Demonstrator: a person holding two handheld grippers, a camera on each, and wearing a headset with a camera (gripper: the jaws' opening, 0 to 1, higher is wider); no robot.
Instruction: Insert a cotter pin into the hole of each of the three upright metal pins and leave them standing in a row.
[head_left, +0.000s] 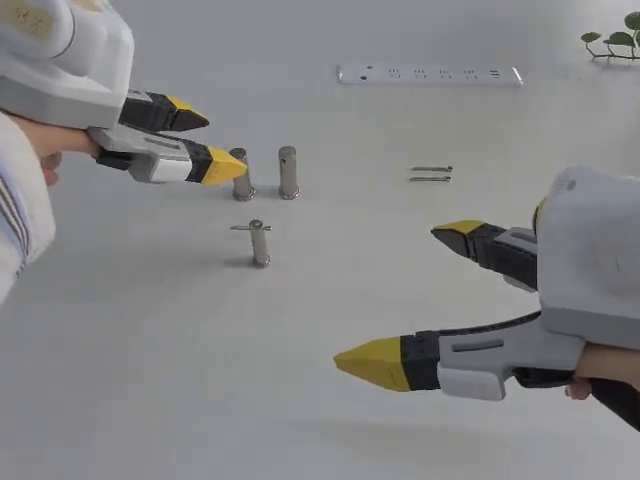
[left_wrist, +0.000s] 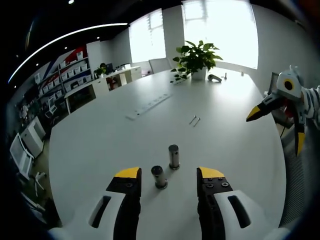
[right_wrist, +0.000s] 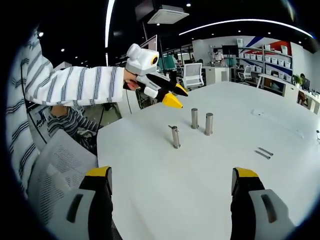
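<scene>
Three upright metal pins stand on the white table. The nearest pin has a cotter pin through its hole. Behind it stand two bare pins, one beside the other. My left gripper is open, with the nearest bare pin just ahead between its jaws and the other bare pin behind. Two loose cotter pins lie to the right. My right gripper is open and empty, well back from the pins.
A white power strip lies at the far side of the table. A potted plant stands at the far end, its leaves at top right in the head view. Office chairs and shelves stand beyond the table.
</scene>
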